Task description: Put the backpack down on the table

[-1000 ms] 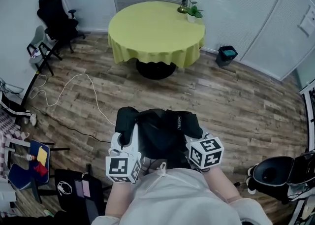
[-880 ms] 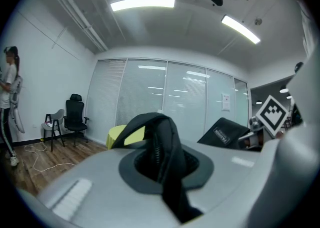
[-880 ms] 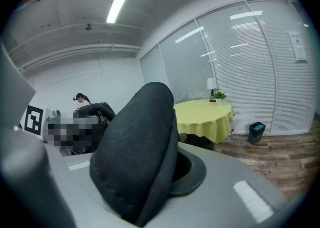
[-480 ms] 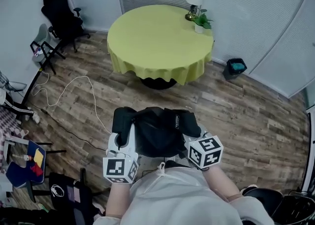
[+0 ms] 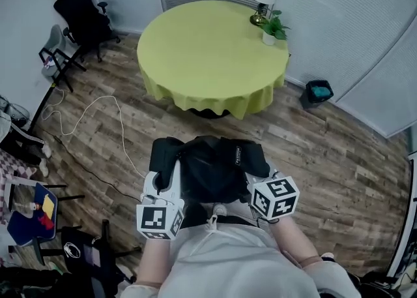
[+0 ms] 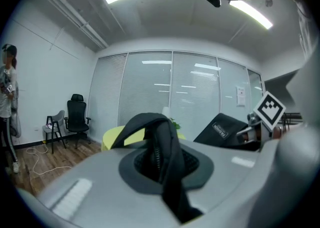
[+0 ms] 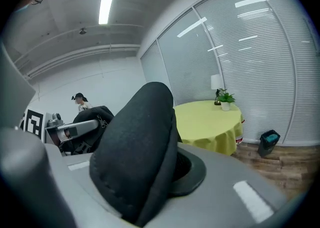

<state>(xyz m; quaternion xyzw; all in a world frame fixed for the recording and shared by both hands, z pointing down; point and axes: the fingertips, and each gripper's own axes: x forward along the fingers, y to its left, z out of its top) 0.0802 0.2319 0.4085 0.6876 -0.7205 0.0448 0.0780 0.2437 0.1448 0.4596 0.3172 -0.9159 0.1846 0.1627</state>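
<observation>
My left tool (image 5: 168,182) and right tool (image 5: 253,184) are held out before my chest, side by side and apart, both pointing forward and slightly down. The left jaws pinch a thin strap (image 6: 167,172); the right jaws clamp a padded strap (image 7: 140,162). My left forearm (image 5: 151,261) and right forearm (image 5: 296,248) are bent in behind them

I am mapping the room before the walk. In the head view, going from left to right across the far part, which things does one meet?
Black office chair → round table → waste bin.
</observation>
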